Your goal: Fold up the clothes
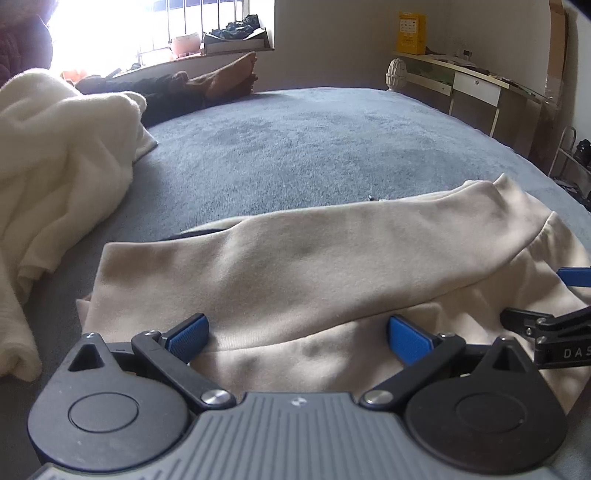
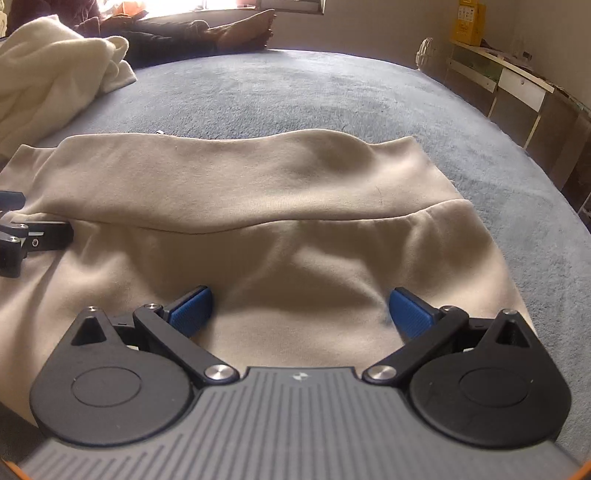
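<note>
A beige garment (image 1: 325, 266) lies flat on the grey-blue bed (image 1: 295, 147), with one layer folded over another along a seam. My left gripper (image 1: 298, 338) stands open just over its near edge, blue pads wide apart, nothing between them. In the right wrist view the same beige garment (image 2: 258, 206) fills the middle, and my right gripper (image 2: 300, 312) is open above its near part. The right gripper's black and blue tip shows at the right edge of the left wrist view, the left one's at the left edge of the right wrist view.
A heap of cream-white fleece (image 1: 55, 155) lies on the bed at the left. A person's legs and bare feet (image 1: 229, 75) rest at the far edge under the window. A white desk (image 1: 472, 81) with a yellow box (image 1: 410, 33) stands right of the bed.
</note>
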The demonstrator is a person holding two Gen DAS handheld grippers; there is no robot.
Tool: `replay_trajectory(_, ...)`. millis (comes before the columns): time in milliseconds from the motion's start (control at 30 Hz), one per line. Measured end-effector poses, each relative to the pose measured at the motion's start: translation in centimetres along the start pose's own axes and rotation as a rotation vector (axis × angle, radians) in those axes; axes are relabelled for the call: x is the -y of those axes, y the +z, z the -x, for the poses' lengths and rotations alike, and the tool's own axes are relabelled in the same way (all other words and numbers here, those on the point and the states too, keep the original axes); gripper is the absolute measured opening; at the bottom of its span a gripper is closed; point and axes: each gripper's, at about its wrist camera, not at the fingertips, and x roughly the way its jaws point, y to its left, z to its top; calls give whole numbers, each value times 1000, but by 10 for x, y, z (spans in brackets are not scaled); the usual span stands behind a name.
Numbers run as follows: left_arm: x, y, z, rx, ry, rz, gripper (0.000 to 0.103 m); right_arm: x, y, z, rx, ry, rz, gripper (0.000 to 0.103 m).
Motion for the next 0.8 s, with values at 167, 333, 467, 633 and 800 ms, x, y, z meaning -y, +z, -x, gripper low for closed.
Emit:
replay_trajectory(167, 10, 10, 17, 129, 22, -71, 103, 1, -2, 1, 4, 6, -1, 102)
replay_trajectory(333, -15, 17, -30, -20, -5, 107, 103, 1, -1, 1, 11, 6, -3, 102)
replay_trajectory(467, -22, 9, -34, 14, -12, 149, 103, 0, -1, 1, 12, 4, -2, 102)
replay_trajectory(633, -25, 6, -34, 26, -19, 147, 103, 1, -1, 0, 16, 5, -4, 102)
replay_trajectory(800, -21, 6, -33, 27, -11, 142, 103, 1, -1, 0, 17, 2, -6, 102)
